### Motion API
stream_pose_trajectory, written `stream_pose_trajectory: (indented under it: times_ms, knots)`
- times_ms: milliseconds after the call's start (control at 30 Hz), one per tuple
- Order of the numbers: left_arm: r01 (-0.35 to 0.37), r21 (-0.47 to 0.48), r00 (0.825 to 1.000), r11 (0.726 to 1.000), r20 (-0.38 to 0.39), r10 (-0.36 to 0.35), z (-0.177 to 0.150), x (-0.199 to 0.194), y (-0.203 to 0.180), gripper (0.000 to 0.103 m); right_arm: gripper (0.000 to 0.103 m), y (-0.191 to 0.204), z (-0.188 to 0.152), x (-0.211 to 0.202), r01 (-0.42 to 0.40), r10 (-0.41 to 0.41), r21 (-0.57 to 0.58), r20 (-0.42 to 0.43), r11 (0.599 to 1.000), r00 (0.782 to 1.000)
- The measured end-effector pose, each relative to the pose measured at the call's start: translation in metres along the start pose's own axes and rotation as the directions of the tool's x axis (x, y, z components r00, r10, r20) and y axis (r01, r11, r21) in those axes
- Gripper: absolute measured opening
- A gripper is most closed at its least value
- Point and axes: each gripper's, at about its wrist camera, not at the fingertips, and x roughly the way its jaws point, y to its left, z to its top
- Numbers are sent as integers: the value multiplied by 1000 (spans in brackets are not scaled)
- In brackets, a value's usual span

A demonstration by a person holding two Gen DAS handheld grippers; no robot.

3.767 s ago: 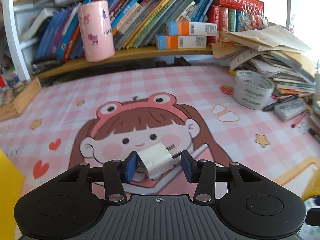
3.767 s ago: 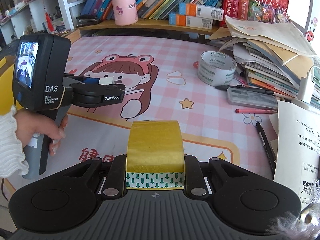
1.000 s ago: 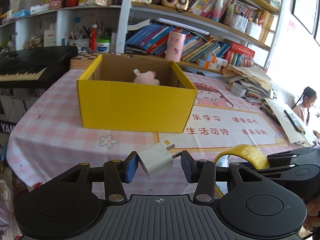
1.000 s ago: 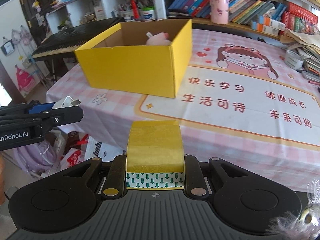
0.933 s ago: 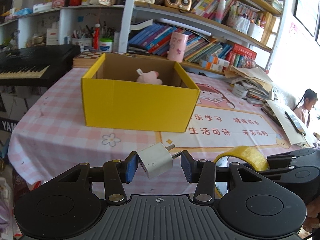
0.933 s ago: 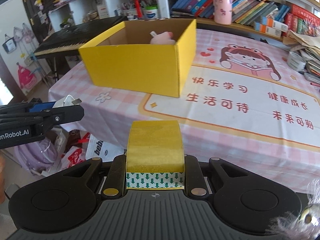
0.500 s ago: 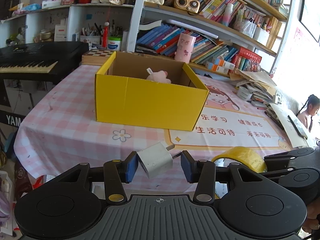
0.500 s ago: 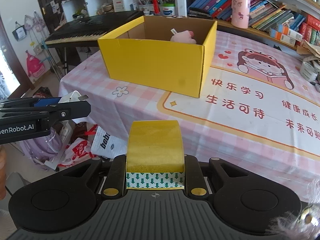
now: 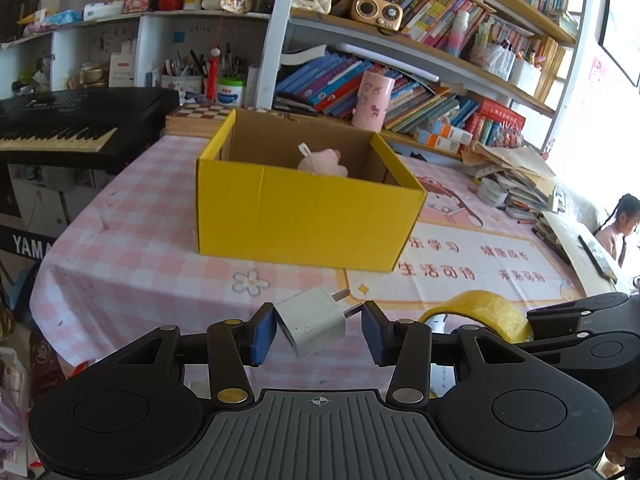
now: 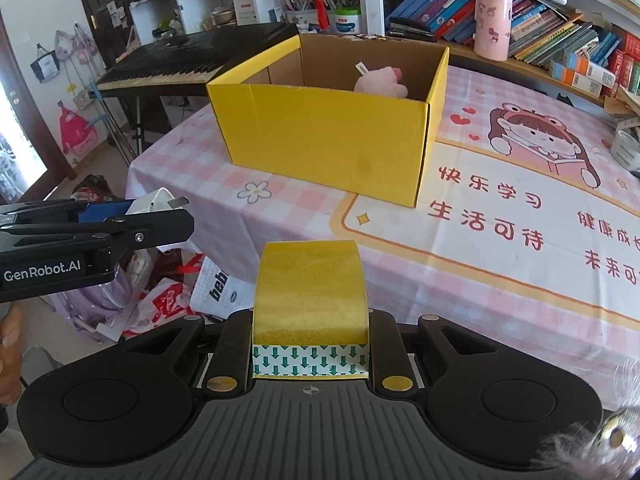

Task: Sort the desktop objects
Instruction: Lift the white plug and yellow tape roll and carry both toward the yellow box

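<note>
Now both grippers are loaded and stand off the near edge of the table, in front of the yellow cardboard box (image 9: 308, 216). The left gripper (image 9: 318, 330) is closed on a white plug-in charger (image 9: 311, 325): the left blue pad presses its body, and the right pad seems to press the tip of a metal prong, so the charger sits tilted, one corner down. The right gripper (image 10: 310, 340) is clamped on a roll of yellow tape (image 10: 310, 292); its jaws hold the roll across its width, and a strip with green arrows shows at the lower edge.

The step in hand is, as I judge, to carry both things over the box and let them fall inside. To do it well, each gripper should go above the near wall of the box first, high enough that the charger and the roll do not hit the rim. The release should come only when the thing is clearly over the open inside. The charger's hold looks thin, so a smooth move is better than a fast one. The two grippers are close to each other, so one should go in before the other.

Inside the box, at the far side, a pink plush toy (image 10: 382, 80) with a white label already lies; there is free room in front of it.
</note>
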Motion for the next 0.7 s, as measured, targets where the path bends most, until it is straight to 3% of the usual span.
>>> stream_pose_trajectory:
  times_ms: [333,700]
  knots:
    - [5,11,992,1000,124,-7,46,11,4,45,17,-6,41,-2,-9,10,-8,77,1000,997]
    - [-30,29,973,999,231,23,108,54,5,45,17,-33,127,12,11,9,-97,200,995,980]
